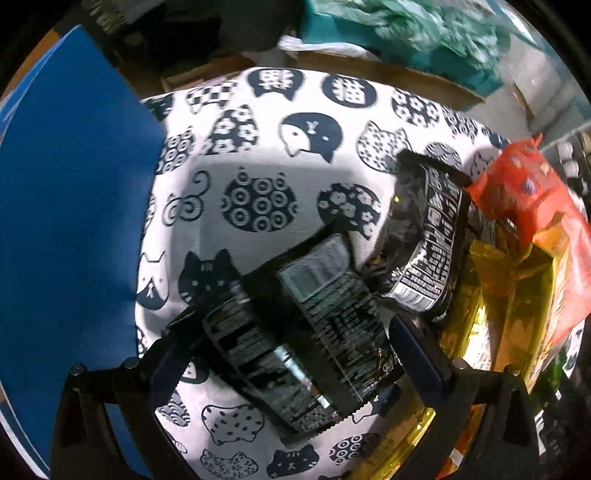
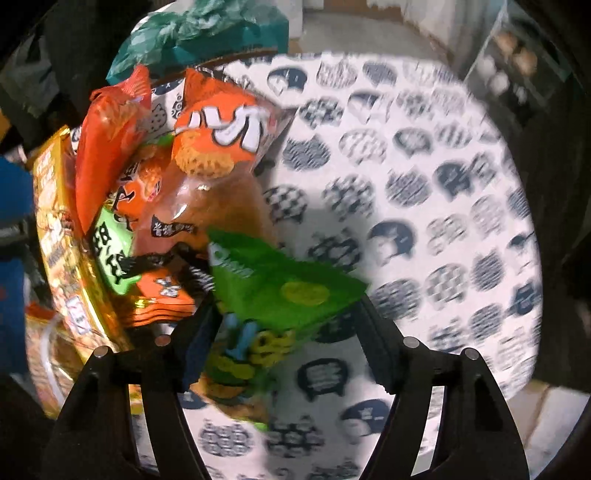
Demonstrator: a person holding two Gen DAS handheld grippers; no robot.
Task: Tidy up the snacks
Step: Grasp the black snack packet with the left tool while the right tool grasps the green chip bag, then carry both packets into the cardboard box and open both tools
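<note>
In the left wrist view my left gripper (image 1: pixel 288 343) has its jaws wide apart around a black snack packet (image 1: pixel 314 325) that lies on the cat-print cloth (image 1: pixel 258 155). A second black packet (image 1: pixel 424 236) leans to its right, beside gold (image 1: pixel 509 280) and red (image 1: pixel 535 192) bags. In the right wrist view my right gripper (image 2: pixel 284 317) holds a green snack bag (image 2: pixel 280 291) between its fingers, above the cloth (image 2: pixel 424 184). A heap of orange bags (image 2: pixel 207 147) and a gold bag (image 2: pixel 62 236) lies to its left.
A blue surface (image 1: pixel 74 221) borders the cloth on the left. Teal plastic bags (image 1: pixel 406 29) and cardboard boxes (image 1: pixel 388 74) lie beyond the round table's far edge. The right wrist view is motion-blurred.
</note>
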